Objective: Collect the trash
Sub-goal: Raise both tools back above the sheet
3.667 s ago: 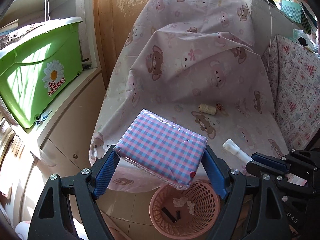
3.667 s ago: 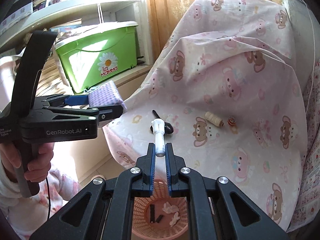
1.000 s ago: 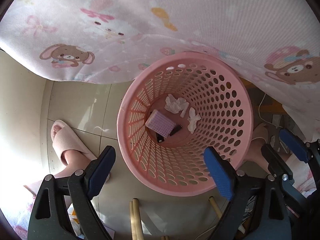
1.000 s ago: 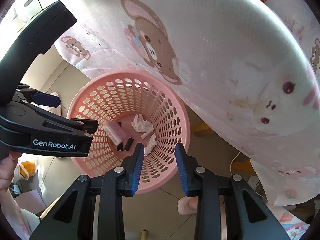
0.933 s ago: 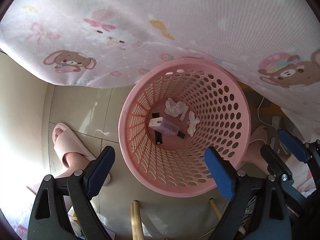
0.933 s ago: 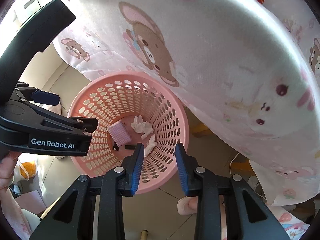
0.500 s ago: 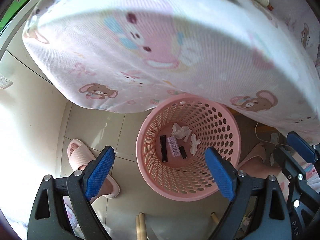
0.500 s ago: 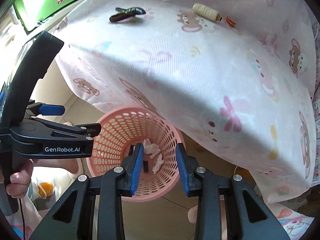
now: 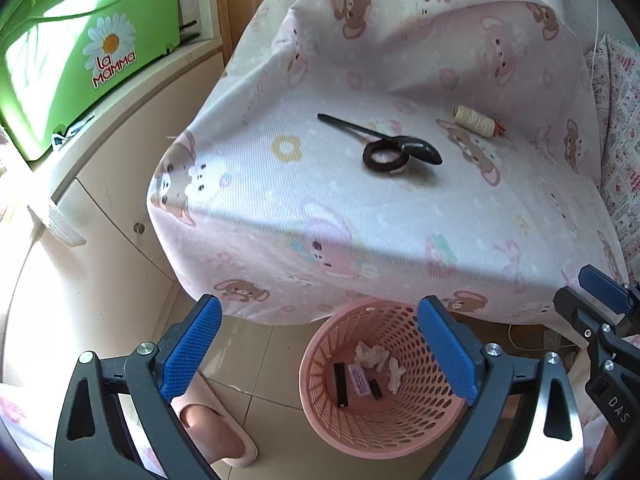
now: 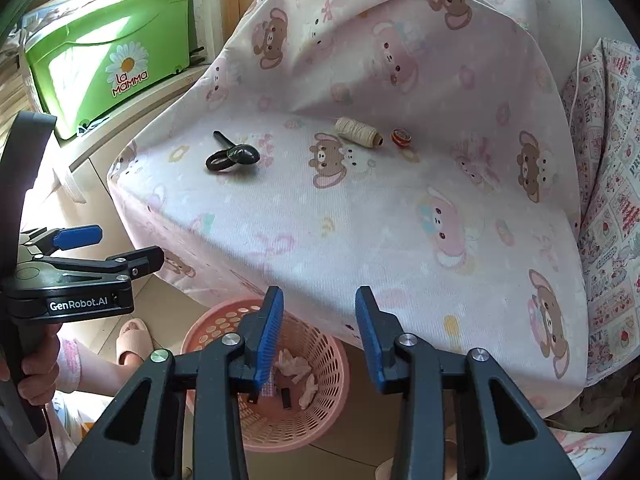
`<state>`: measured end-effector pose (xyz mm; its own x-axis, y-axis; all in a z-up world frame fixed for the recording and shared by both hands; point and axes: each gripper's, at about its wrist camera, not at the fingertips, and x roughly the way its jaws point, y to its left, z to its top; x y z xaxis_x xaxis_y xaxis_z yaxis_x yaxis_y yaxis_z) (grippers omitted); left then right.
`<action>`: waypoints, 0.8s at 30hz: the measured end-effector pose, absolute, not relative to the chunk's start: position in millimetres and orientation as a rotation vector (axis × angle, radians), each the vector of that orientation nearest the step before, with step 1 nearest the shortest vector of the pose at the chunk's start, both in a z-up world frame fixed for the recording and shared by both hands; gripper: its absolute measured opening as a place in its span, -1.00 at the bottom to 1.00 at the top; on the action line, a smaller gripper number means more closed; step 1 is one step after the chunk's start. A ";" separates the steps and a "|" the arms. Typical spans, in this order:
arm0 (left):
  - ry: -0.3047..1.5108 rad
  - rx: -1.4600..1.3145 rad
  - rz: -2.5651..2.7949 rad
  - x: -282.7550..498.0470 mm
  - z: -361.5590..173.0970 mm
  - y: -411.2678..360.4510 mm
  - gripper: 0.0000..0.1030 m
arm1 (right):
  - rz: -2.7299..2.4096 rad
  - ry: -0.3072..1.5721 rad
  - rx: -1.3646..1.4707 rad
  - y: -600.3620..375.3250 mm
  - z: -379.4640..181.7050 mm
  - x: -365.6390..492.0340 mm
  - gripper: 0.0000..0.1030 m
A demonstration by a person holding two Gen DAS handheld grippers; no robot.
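Note:
A pink perforated basket stands on the floor under the front edge of a pink bear-print cushion. In it lie white crumpled tissue, a small checked packet and black bits. On the cushion rest a black tool with a ring handle, a cream thread spool and a small red item. My left gripper hangs above the basket, its jaws opening wide with nothing between them. My right gripper hovers beside it, its jaws also opening and empty.
A green lidded box sits on a white cabinet at the left. A person's foot in a pink slipper is on the tiled floor beside the basket. A patterned cushion stands at the right.
Both grippers have risen and tilted up from looking into the basket, so the cushion top is in view. The checked packet settled in the basket. Both pairs of jaws stand wider.

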<state>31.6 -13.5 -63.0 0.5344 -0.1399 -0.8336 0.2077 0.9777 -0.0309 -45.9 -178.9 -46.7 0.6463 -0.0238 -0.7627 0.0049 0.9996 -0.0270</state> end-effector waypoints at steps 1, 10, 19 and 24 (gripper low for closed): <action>0.966 0.071 -0.210 31.0 -59.8 -13.0 0.93 | -0.019 0.864 -0.023 -180.2 -45.1 -47.1 -0.15; 0.849 0.099 -0.205 25.0 -39.0 -16.5 0.96 | -0.046 0.815 -0.016 -187.7 -36.7 -48.1 -0.08; 0.804 0.088 -0.223 27.3 -29.6 -20.3 0.96 | -0.079 0.775 -0.009 -196.3 -29.0 -43.6 0.17; 0.792 0.082 -0.254 43.0 -10.3 -21.9 0.96 | -0.077 0.790 -0.012 -208.8 -16.8 -22.1 0.27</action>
